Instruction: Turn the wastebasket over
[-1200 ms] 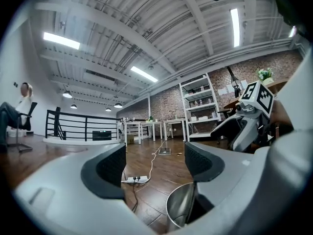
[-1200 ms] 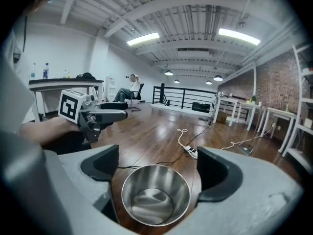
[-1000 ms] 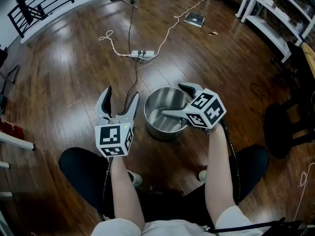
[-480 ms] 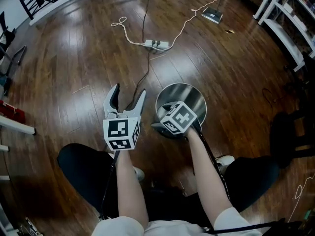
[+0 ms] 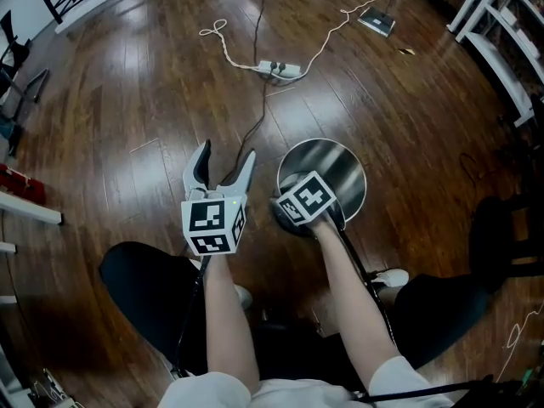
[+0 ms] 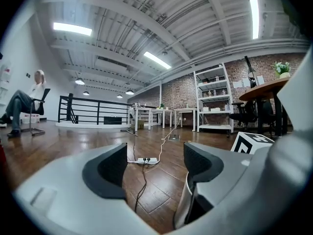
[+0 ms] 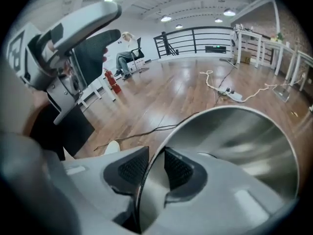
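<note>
Open floor (image 5: 127,117) around wastebasket (image 5: 336,164), cable (image 5: 262,109) and power strip (image 5: 279,69) ahead, left gripper (image 5: 228,150) beside it

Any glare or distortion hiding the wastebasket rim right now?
Head view: sheen on the floor, wastebasket rim crisp. Right gripper view: fisheye bends the rim, blurry reflections streak its inner wall. Left gripper view: sharp, corners vignetted black.

We see bright ceiling strip lights (image 6: 72,29) glaring off the glossy wooden floor (image 5: 127,100), with fisheye bending and dark corners in both gripper views.
</note>
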A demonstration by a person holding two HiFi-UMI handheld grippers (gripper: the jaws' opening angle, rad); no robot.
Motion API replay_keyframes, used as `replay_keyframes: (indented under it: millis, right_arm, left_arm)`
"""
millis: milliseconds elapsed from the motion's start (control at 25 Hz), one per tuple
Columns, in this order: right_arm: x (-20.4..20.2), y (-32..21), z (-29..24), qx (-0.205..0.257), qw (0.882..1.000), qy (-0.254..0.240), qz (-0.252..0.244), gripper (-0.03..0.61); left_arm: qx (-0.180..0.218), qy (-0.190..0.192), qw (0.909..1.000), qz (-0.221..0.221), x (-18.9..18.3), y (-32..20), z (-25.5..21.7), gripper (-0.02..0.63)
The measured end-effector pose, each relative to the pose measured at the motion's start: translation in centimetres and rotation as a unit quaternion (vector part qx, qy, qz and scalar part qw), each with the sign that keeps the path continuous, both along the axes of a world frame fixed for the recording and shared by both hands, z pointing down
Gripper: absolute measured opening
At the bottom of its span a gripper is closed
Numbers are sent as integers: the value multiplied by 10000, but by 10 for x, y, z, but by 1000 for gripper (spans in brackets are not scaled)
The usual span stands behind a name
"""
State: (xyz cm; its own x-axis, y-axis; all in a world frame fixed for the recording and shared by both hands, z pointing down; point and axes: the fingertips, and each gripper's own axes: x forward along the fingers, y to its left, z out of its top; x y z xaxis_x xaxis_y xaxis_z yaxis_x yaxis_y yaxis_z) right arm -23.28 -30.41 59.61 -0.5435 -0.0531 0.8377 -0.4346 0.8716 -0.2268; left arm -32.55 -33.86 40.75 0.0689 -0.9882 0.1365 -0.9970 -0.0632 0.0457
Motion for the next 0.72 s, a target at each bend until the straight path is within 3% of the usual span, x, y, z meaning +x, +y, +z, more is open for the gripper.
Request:
replay_keyframes:
  millis: [160,400,480,600,720]
  right_arm:
    - [12,-16,-21,199,9993,-178,273,66]
    - [36,-39,-69,25,9888,-1358,623,41]
    - [48,-47,-84,-95,9773,-1918,895,40]
    - [66,-60,-100,-309,9482,-2860,1345,40]
    - [89,-69,-104,-469,9213,-3464,1705,40]
  left_arm:
    - [-32,-17,10000,13,1,0,-1,388]
    - [-72,57,9999,61,5,-4,7,388]
    - [-68,56,9999,99,9,-6,8,388]
    - [-66,53,9999,141,16,-8,8,388]
    - [-105,7,9997,212,23,-8,10,389]
